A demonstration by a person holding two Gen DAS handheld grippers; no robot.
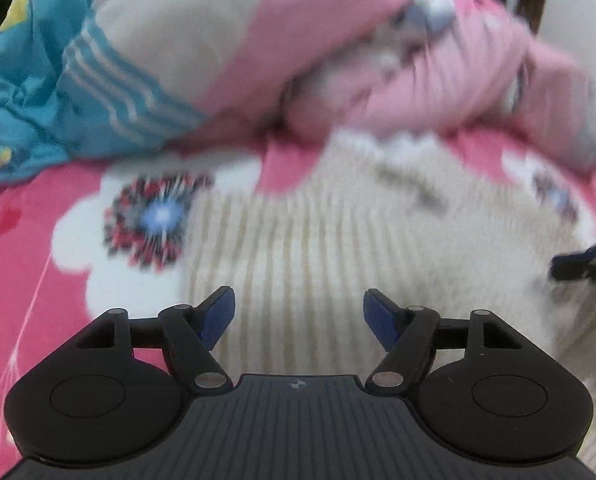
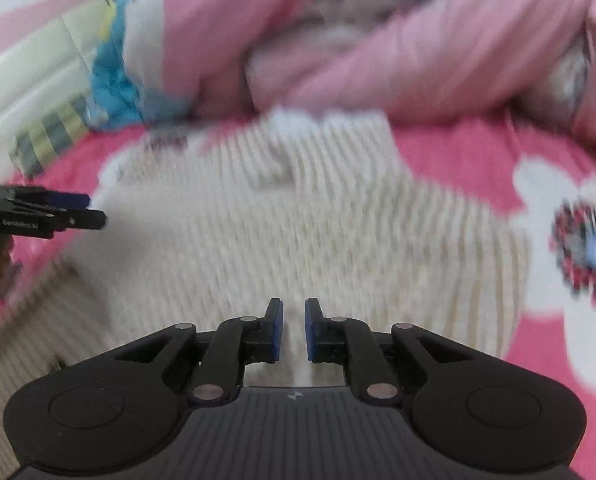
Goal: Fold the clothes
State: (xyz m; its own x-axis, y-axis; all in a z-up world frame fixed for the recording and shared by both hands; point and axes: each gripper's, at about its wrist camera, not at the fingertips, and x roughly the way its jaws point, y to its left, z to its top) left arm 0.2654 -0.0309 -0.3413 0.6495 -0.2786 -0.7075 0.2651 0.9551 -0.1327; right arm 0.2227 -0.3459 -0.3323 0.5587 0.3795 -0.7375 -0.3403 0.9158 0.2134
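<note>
A cream ribbed knit sweater point(image 1: 318, 232) point(image 2: 282, 224) lies spread on a pink bedsheet point(image 1: 26, 240) printed with white flowers. My left gripper point(image 1: 299, 312) hovers over the sweater's near part, open, with nothing between its blue pads. In the right wrist view it also shows at the left edge point(image 2: 78, 212). My right gripper point(image 2: 294, 328) has its pads nearly together, and a narrow ridge of the cream knit appears pinched between them. Its tip shows in the left wrist view at the right edge point(image 1: 578, 268). Both views are blurred.
A bunched pink quilt point(image 1: 438, 72) point(image 2: 398, 48) with a blue printed side point(image 1: 30, 92) is heaped along the far edge of the sweater. A white headboard or frame point(image 2: 30, 80) stands at the far left. The pink sheet point(image 2: 478, 168) extends to both sides.
</note>
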